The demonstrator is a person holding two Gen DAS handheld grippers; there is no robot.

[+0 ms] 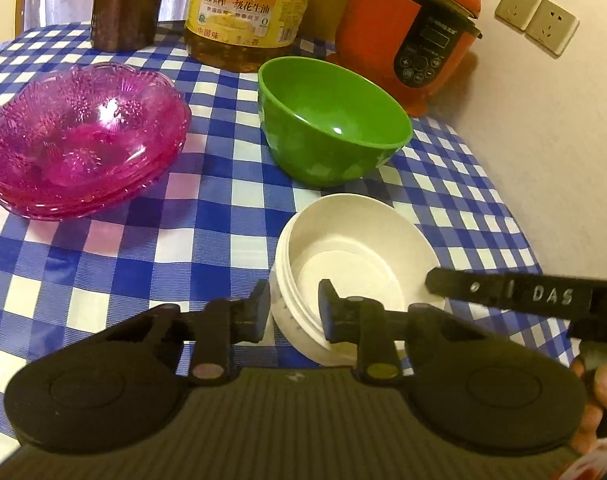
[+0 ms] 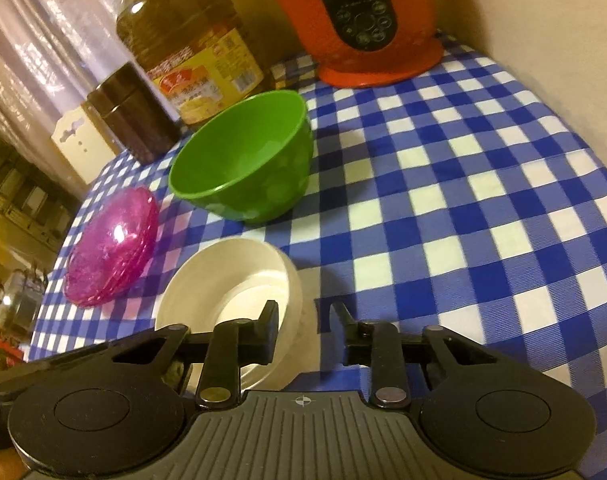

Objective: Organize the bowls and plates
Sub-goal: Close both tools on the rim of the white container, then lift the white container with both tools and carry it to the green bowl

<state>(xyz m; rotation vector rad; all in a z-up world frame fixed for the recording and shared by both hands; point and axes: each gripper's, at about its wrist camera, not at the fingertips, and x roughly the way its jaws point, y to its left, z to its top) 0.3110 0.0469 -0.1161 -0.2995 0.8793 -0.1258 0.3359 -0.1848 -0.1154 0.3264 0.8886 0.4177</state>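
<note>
You are straddling the white bowls' [image 1: 343, 276] rim with both the left gripper [image 1: 293, 310] and right gripper [image 2: 305, 330], neither yet clamping, while pink plates [image 1: 83, 140] are sitting stacked and the green bowl [image 1: 331, 120] is awaiting nesting.

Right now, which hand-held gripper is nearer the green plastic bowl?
Hard to call; both straddle the rim of the stacked white bowls, in front of the green plastic bowl. The left hand-held gripper takes the white rim's left side, the right hand-held gripper its right side.

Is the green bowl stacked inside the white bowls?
No, the green bowl stands alone on the checked cloth, behind the white bowls.
</note>
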